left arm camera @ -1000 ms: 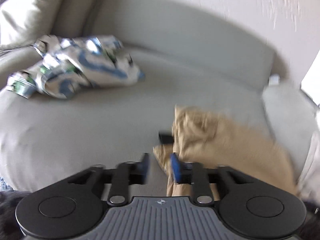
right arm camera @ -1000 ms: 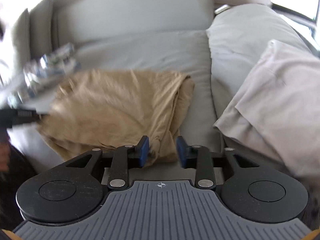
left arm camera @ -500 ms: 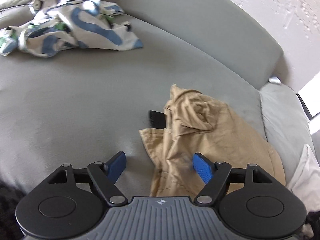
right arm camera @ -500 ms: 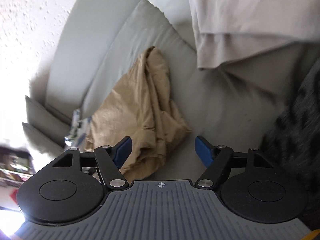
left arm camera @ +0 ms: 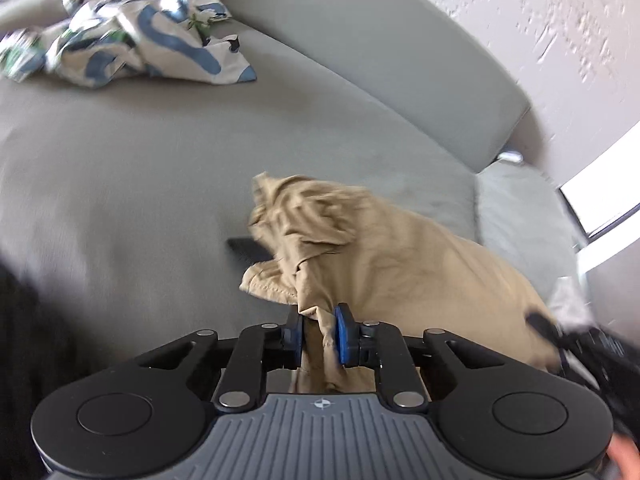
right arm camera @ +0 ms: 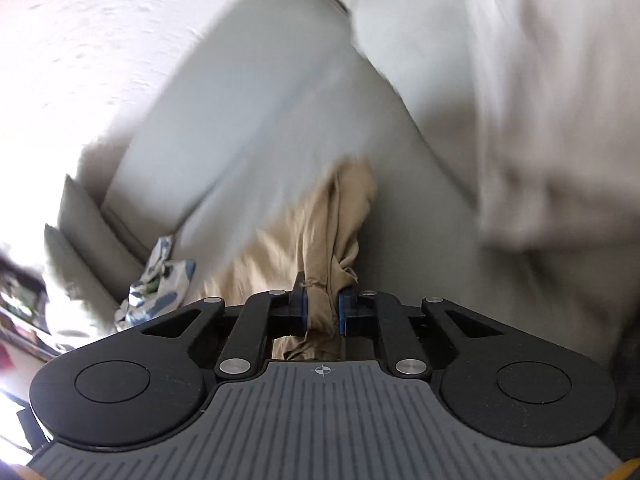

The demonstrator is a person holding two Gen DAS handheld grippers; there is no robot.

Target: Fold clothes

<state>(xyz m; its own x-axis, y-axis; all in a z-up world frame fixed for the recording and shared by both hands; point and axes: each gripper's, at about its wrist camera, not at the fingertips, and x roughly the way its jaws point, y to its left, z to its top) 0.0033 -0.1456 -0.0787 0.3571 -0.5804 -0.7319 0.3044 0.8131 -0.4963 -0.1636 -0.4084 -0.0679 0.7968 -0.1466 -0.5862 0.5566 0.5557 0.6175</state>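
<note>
Left tool [left arm camera: 319, 334] and right tool [right arm camera: 322, 312], jaws just closing, each clench an edge of the tan garment [left arm camera: 400, 264] on the grey sofa [left arm camera: 120, 160]; gripping done. Next, probably, a level lift to spread it.

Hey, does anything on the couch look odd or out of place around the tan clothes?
Yes. A flat black object lies on the couch, half tucked under the edge of the tan garment. It could be dragged along. What it is cannot be told.
</note>
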